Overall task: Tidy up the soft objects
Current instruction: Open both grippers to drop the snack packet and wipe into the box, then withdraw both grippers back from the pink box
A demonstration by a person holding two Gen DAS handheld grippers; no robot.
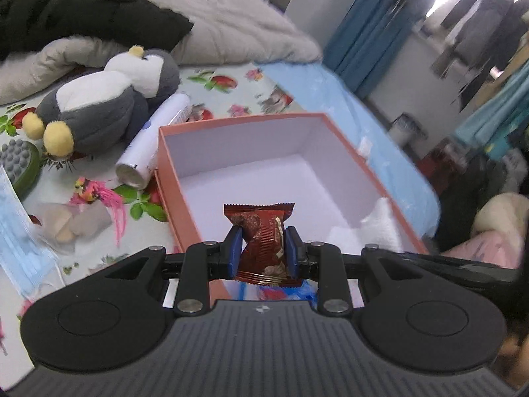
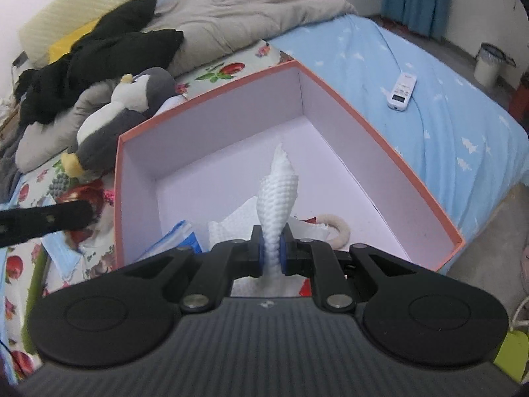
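Observation:
My left gripper is shut on a dark red snack packet, held above the near edge of an open orange box with a white inside. My right gripper is shut on a white textured cloth that stands up in a twisted cone over the same orange box. Inside the box lie a white tissue, a blue-and-white pack and a cream ring. A grey and white penguin plush lies on the bed left of the box.
On the floral sheet left of the box lie a white spray can, a pink feathered toy, a blue face mask and a green brush. A white remote rests on the blue bedspread. Black clothes and a grey quilt are piled behind.

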